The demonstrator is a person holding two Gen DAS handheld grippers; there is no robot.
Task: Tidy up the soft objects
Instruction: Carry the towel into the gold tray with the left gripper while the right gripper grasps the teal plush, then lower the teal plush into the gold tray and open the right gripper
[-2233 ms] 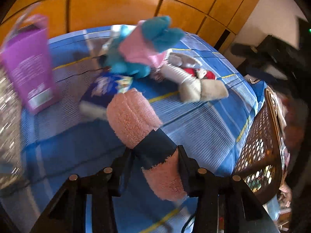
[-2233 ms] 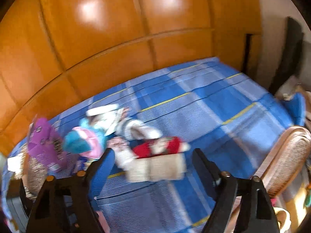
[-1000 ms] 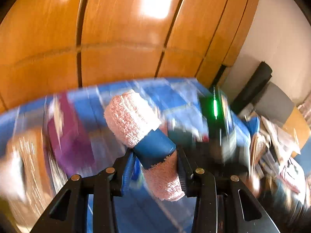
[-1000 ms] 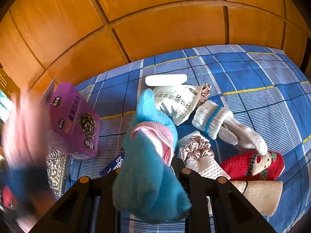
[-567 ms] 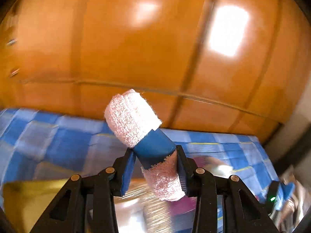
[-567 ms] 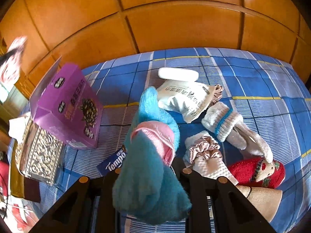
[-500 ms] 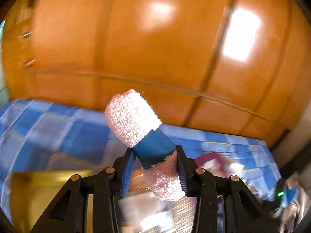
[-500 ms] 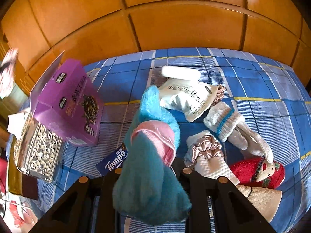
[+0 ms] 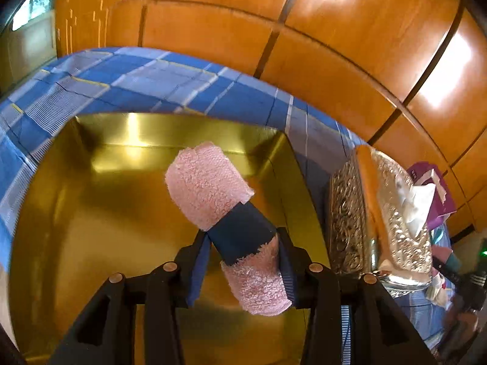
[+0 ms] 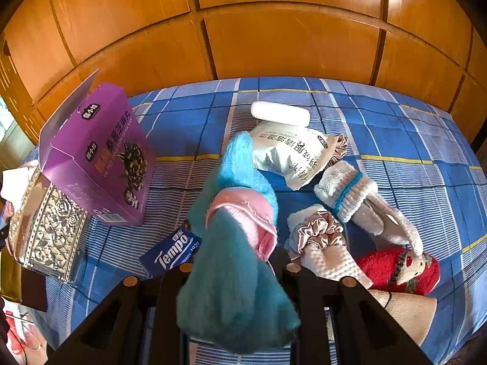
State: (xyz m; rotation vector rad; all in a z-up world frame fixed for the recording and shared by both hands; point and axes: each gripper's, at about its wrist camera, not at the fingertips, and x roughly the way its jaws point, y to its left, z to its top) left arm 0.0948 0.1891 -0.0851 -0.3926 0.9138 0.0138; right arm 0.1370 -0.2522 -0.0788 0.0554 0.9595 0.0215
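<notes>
A pink towel roll (image 9: 210,191) with a navy band sits between the pads of my left gripper (image 9: 243,261), whose jaws are opening; the roll still touches both pads. It hangs over the inside of an open gold box (image 9: 91,213). My right gripper (image 10: 231,255) is shut on a fuzzy teal sock bundle with a pink cuff (image 10: 237,219), lifted above the blue plaid bedspread (image 10: 395,127); the fabric hides its fingertips. On the bed lie a white mitten with a blue band (image 10: 359,203), a satin scrunchie (image 10: 316,234) and a red knit piece (image 10: 392,269).
A purple carton (image 10: 91,155) leans on an embossed silver box (image 10: 45,231), which stands right of the gold box as the silver box (image 9: 380,219). A Tempo tissue pack (image 10: 170,251), a white pouch (image 10: 292,152), a white bar (image 10: 280,114) and a beige cone (image 10: 404,310) lie nearby. Wooden panels back the bed.
My left gripper swung away from the pile, rolled, and came down over the gold box with the towel roll. The right gripper has hardly moved and keeps the teal bundle.
</notes>
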